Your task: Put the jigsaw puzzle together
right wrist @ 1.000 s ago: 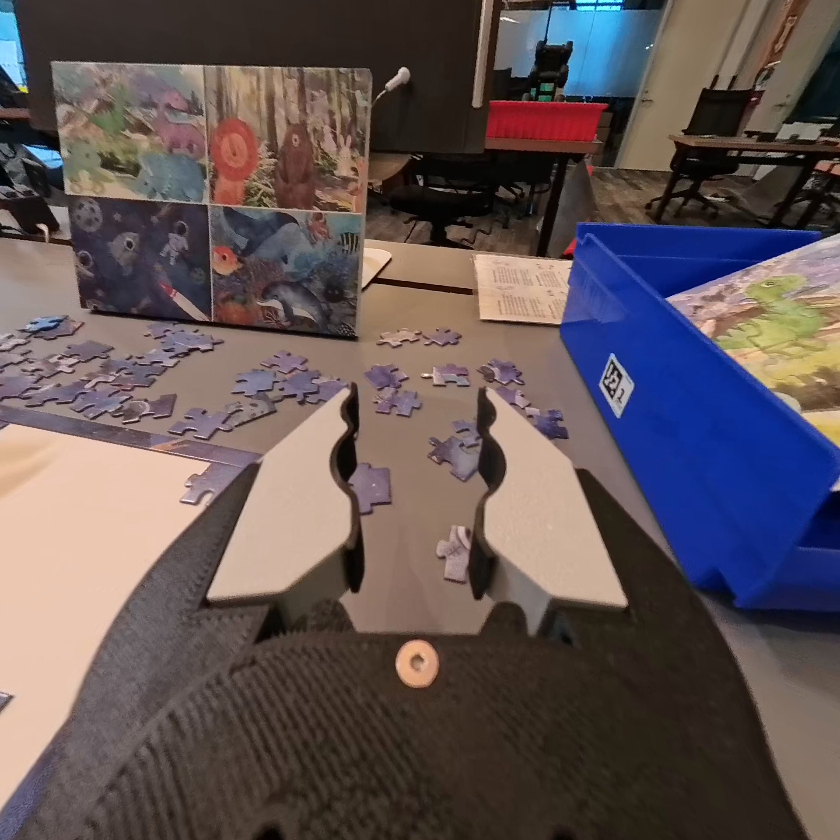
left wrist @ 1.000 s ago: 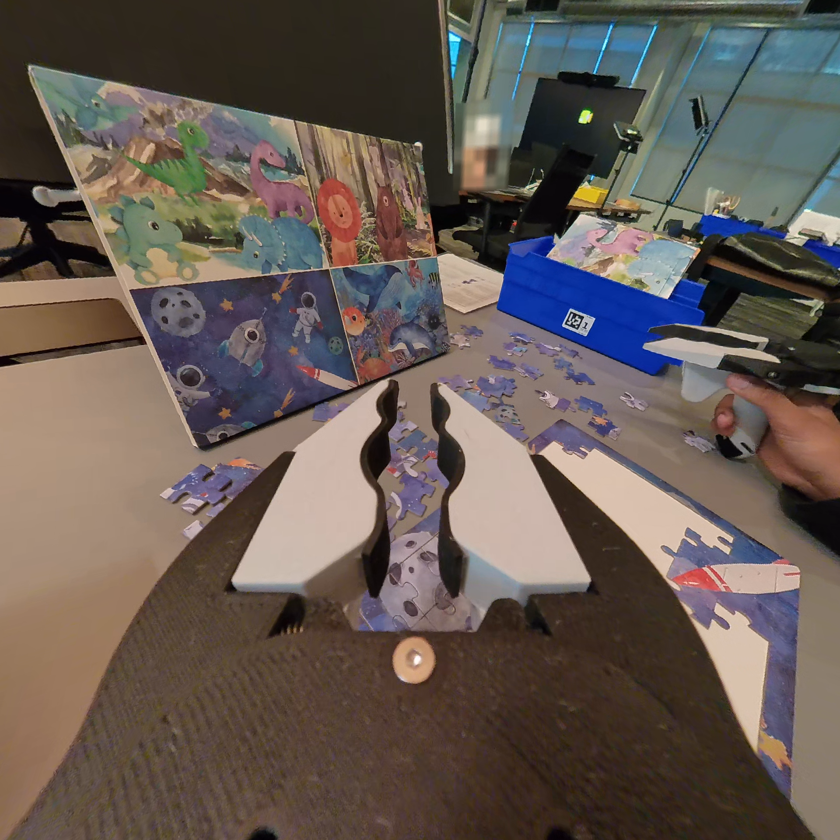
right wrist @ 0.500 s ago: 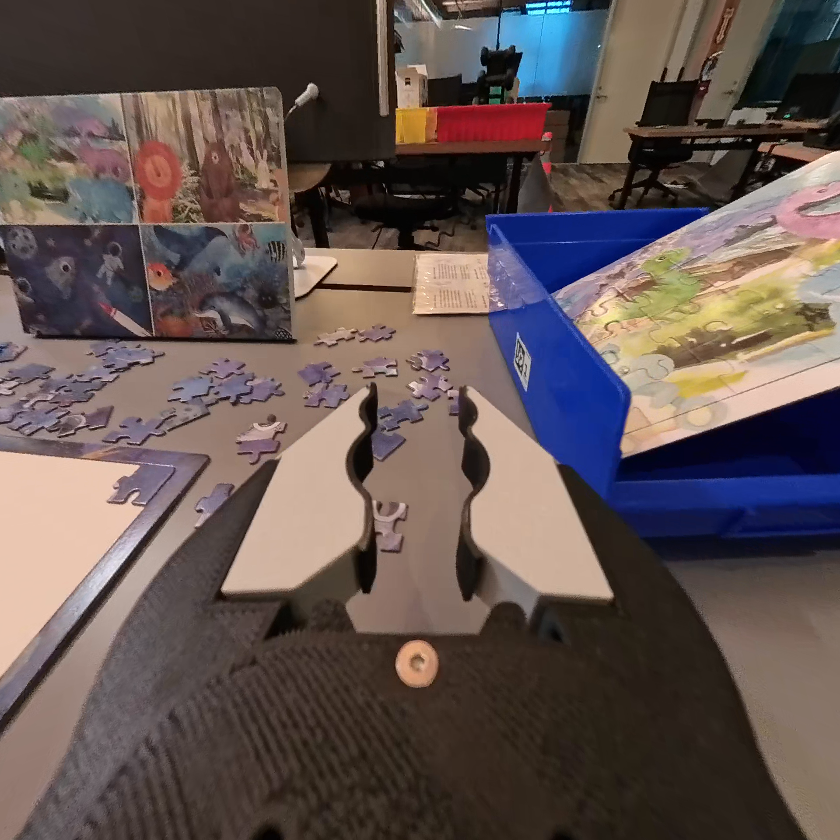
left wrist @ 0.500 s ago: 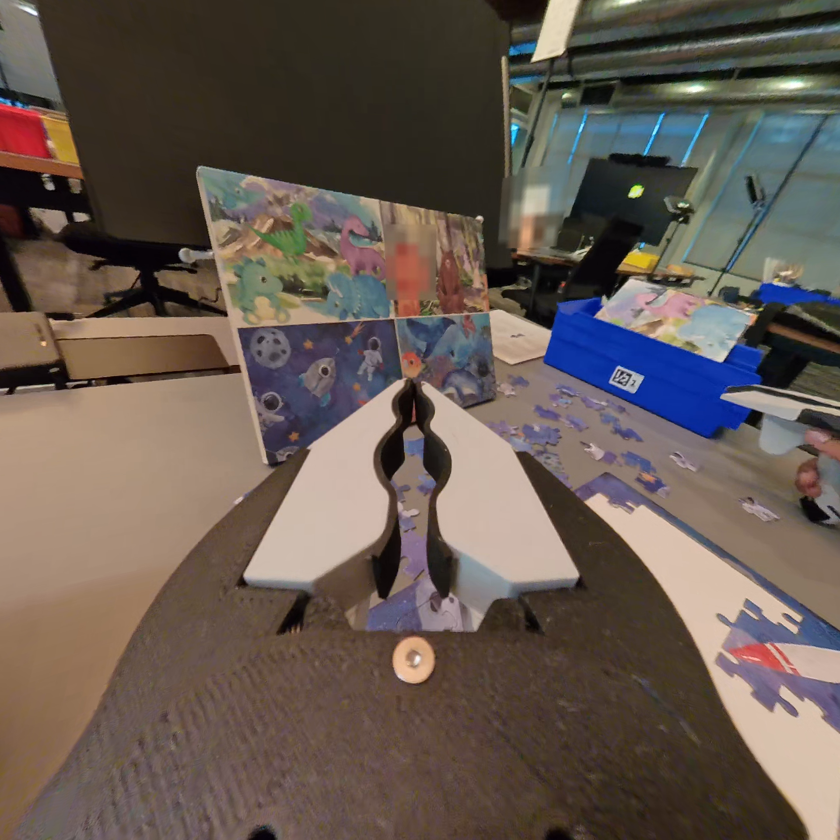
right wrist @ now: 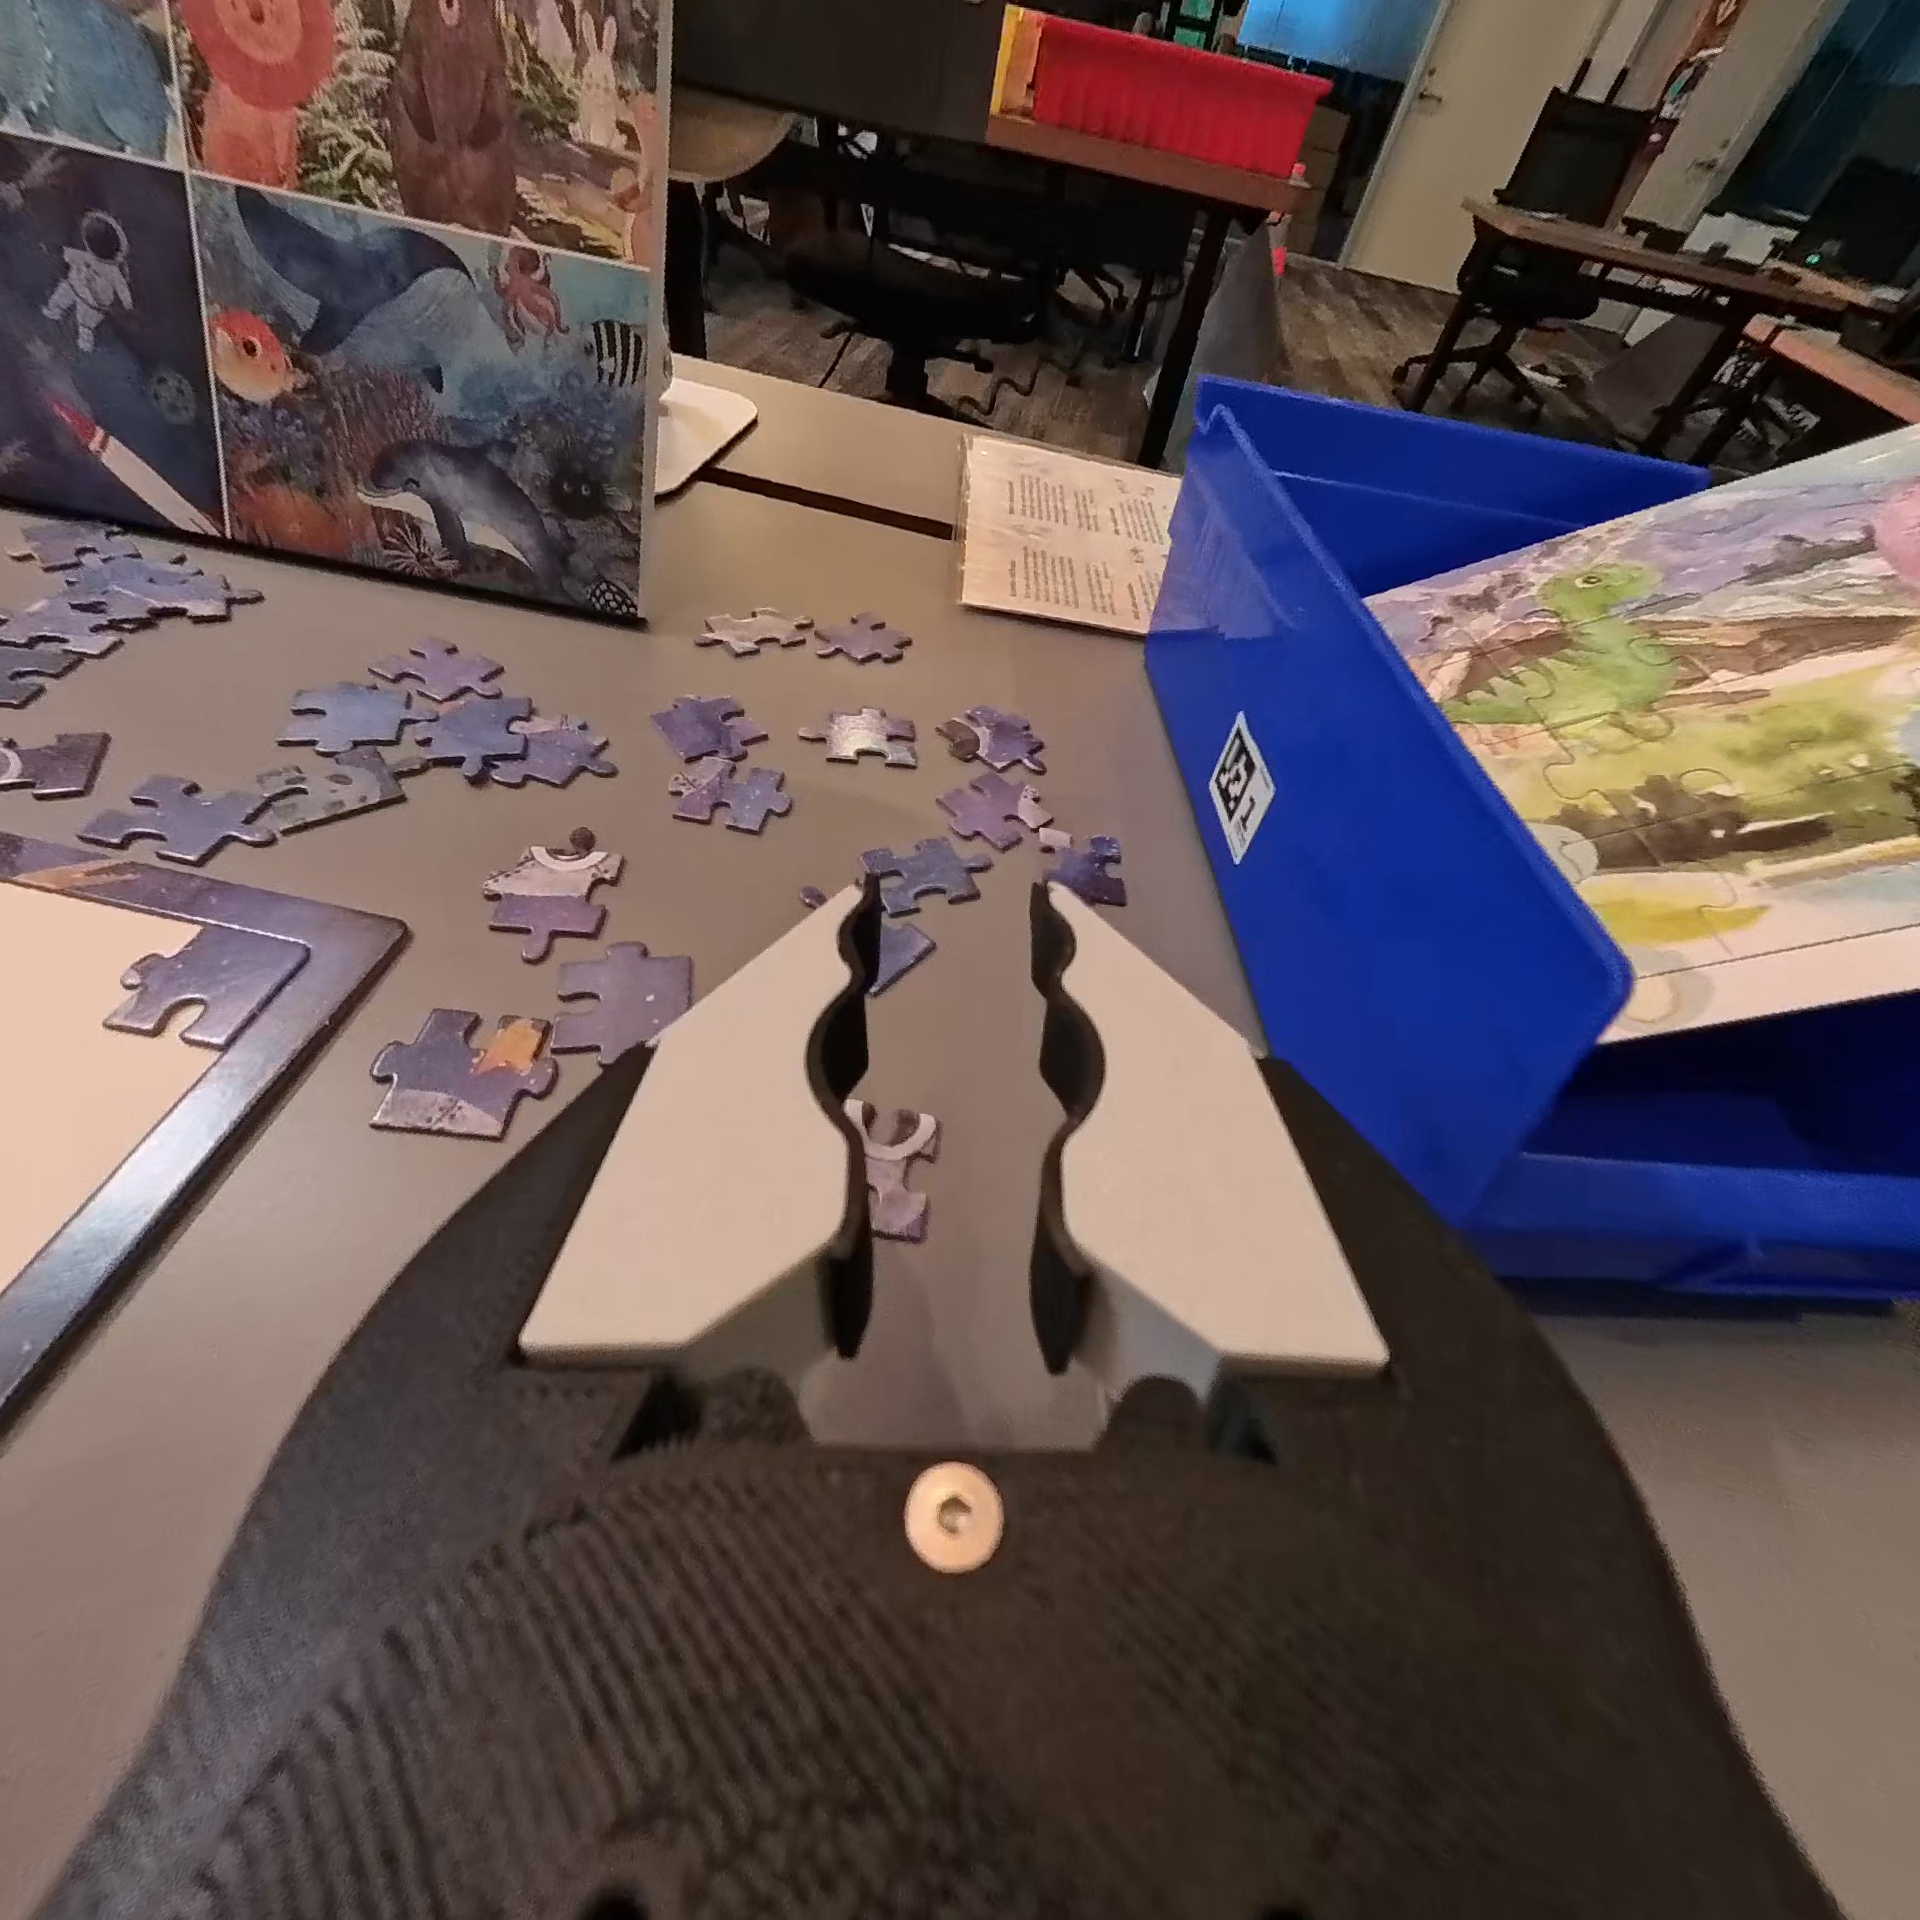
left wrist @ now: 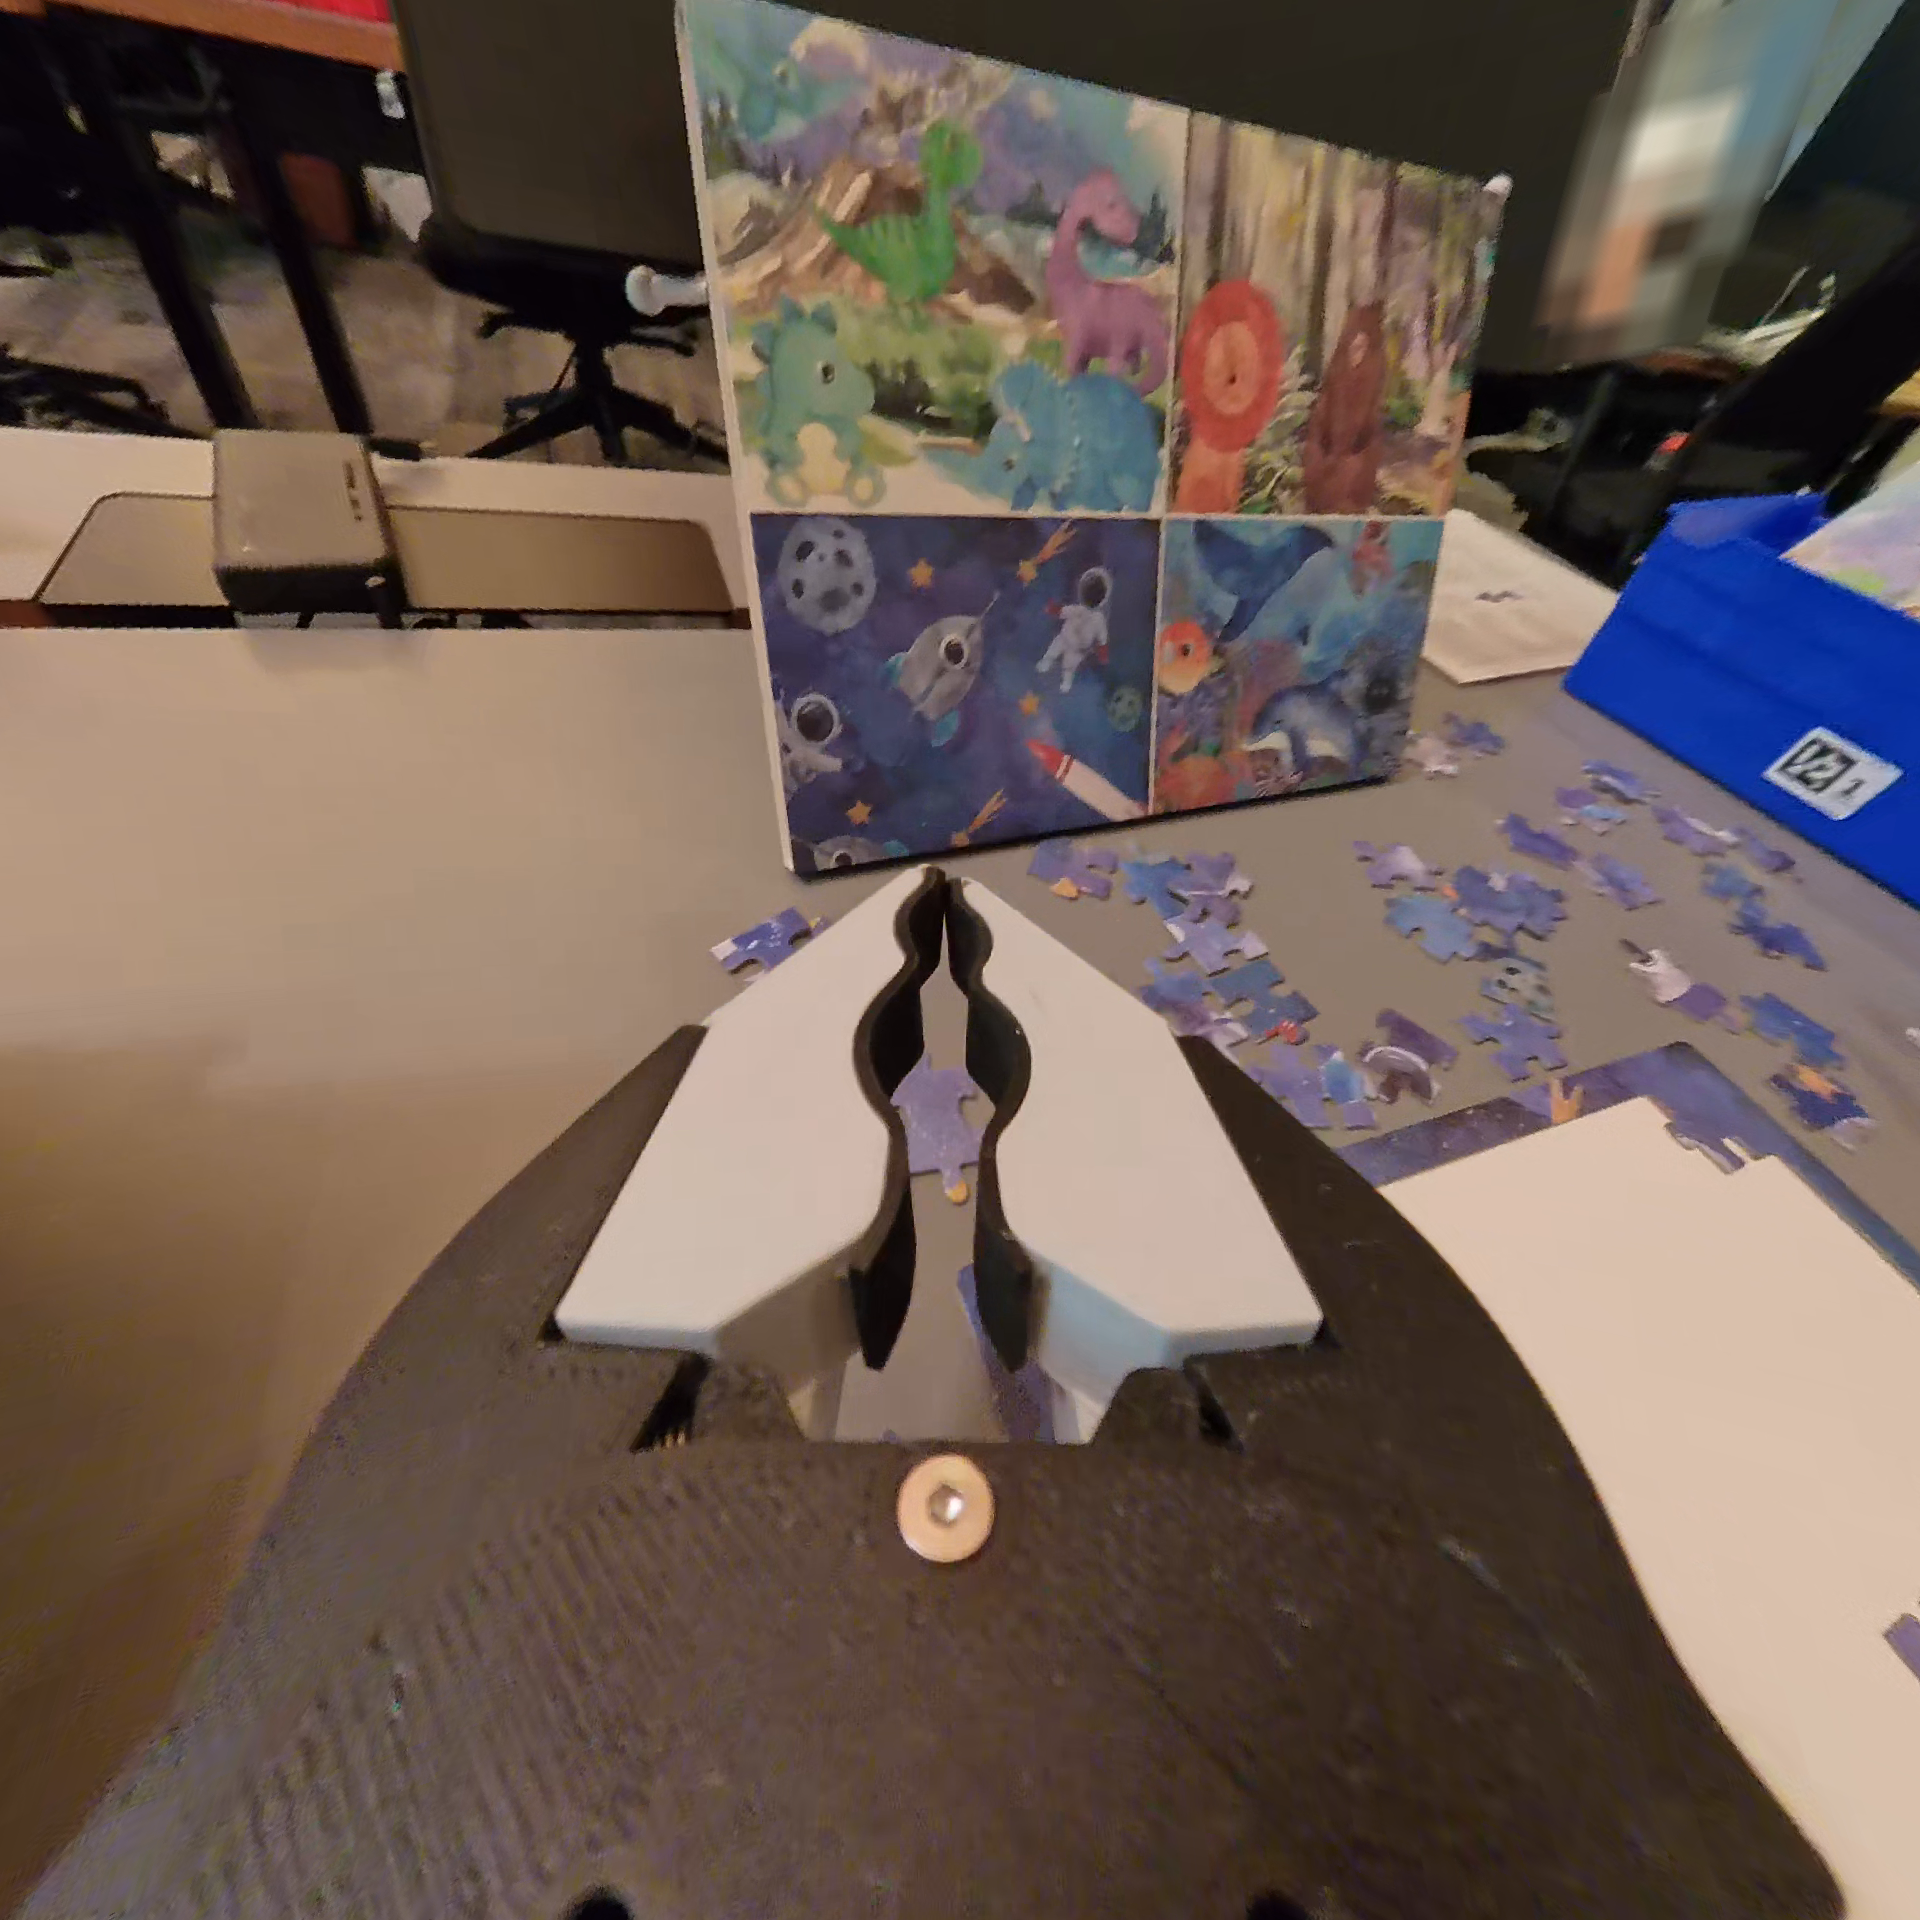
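Claws: left claw (left wrist: 940, 883) tips together on nothing, right claw (right wrist: 954, 902) apart and bare
Nearest: white-marked puzzle piece (right wrist: 896, 1169) flat on desk (right wrist: 1039, 727) under right claw, long axis along fingers
Beside: blue bin (right wrist: 1382, 883) just right

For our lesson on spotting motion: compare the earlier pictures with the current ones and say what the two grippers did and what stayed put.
The left gripper went from slightly open to closed, its tips meeting with nothing between them, and its view swung toward the picture board. The right gripper narrowed but remains open, holding nothing, above a pale puzzle piece on the table. The loose pieces, blue bin and puzzle frame lie unchanged.
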### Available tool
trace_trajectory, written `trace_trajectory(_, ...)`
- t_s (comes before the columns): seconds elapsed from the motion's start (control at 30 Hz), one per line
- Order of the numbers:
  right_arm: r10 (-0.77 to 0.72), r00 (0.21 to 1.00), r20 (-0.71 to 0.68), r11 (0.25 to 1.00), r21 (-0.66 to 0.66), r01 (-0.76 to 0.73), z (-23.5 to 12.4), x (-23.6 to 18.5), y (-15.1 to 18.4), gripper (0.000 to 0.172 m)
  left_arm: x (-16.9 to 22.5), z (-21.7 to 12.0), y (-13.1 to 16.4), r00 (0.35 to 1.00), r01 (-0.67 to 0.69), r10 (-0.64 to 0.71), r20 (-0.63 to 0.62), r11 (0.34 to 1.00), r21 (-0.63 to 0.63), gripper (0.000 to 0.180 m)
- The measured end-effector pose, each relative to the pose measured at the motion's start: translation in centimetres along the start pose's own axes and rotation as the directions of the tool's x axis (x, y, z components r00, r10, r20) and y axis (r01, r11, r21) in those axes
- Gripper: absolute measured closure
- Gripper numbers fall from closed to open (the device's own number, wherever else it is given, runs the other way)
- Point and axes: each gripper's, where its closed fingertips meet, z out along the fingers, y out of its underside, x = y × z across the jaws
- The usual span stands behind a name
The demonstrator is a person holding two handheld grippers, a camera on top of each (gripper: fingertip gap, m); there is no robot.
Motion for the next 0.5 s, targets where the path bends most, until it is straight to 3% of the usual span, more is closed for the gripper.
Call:
trace_trajectory(0.23,-0.027,1.0,0.003,0.999,-0.032,0.027,0.4,-0.33,0.39,0.151,-0.15,0.47,1.0,0.994,-0.081,0.085,0.072,0.995,-0.057,0.18)
trace_trajectory(0.5,-0.04,0.999,0.015,0.997,-0.066,0.04,0.96,-0.6,0.79,0.152,-0.59,0.23,1.07,0.997,-0.044,0.047,0.058,0.998,-0.05,0.18)
